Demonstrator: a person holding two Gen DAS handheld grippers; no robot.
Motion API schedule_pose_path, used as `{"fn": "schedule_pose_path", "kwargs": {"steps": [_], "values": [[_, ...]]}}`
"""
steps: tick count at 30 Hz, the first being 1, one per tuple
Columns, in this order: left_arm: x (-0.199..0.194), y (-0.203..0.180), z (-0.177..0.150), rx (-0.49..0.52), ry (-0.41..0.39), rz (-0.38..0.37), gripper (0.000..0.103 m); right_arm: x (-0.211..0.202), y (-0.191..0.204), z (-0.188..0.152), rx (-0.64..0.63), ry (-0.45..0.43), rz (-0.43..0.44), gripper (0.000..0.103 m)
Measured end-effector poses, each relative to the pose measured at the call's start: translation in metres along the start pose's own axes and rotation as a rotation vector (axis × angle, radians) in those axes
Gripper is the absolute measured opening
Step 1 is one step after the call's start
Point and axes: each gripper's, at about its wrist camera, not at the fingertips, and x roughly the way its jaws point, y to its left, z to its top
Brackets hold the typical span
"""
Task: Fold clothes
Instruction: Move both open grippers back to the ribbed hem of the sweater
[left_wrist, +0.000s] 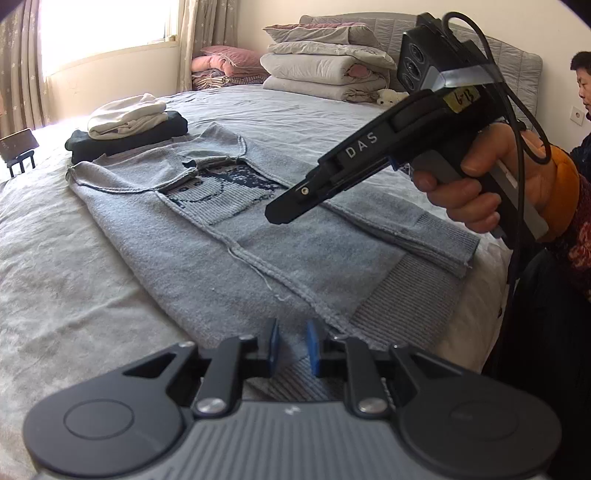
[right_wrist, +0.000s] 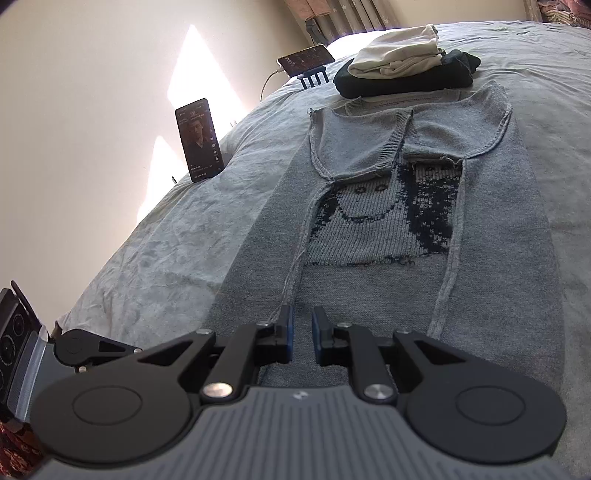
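A grey knit sweater (left_wrist: 258, 258) with a dark smiling-face pattern lies flat on the bed, both sleeves folded in over its body. My left gripper (left_wrist: 293, 345) sits low at the ribbed hem's near corner. Its blue pads stand a narrow gap apart, and I see the cloth lying below them, not pinched. A hand holds my right gripper (left_wrist: 280, 214) in the air over the sweater's right sleeve. In the right wrist view the right gripper (right_wrist: 303, 332) hangs above the sweater (right_wrist: 369, 288) near the hem, pads slightly apart with nothing between them.
A folded white garment on a folded dark one (left_wrist: 129, 122) lies just past the sweater's collar. Two phones on stands (right_wrist: 199, 140) (right_wrist: 306, 59) sit along the bed's edge. Stacked quilts (left_wrist: 325, 62) fill the headboard end. A person (left_wrist: 581, 81) sits at the far right.
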Motion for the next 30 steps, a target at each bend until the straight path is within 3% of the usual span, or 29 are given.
{"fn": "schedule_pose_path", "kwargs": {"steps": [3, 6, 7, 11, 14, 17, 18, 23, 30], "values": [[-0.008, -0.006, 0.006, -0.023, 0.004, -0.006, 0.017, -0.010, -0.004, -0.001, 0.000, 0.005, -0.026, 0.018], [-0.014, -0.011, 0.013, -0.061, 0.010, -0.038, 0.032, -0.026, -0.003, -0.005, -0.033, -0.003, -0.069, 0.041], [-0.015, -0.014, 0.015, -0.068, 0.015, -0.051, 0.036, -0.030, -0.002, -0.007, -0.046, -0.004, -0.076, 0.043], [-0.010, -0.027, 0.020, -0.087, 0.066, -0.050, 0.036, -0.043, 0.002, -0.015, -0.081, 0.000, -0.105, 0.043], [-0.003, -0.031, 0.019, -0.097, 0.118, -0.008, 0.032, -0.053, 0.003, -0.028, -0.100, 0.015, -0.120, 0.043], [-0.001, -0.033, 0.017, -0.113, 0.133, 0.033, 0.009, -0.061, 0.000, -0.039, -0.097, 0.009, -0.124, 0.043], [-0.002, -0.032, 0.018, -0.129, 0.125, 0.036, 0.007, -0.064, -0.001, -0.042, -0.091, 0.005, -0.122, 0.043], [-0.019, -0.033, 0.024, -0.195, 0.015, 0.026, 0.005, -0.070, -0.007, -0.049, -0.058, -0.014, -0.113, 0.043], [0.010, -0.039, 0.020, -0.173, 0.086, 0.014, 0.010, -0.069, -0.008, -0.057, -0.059, 0.001, -0.094, 0.043]]}}
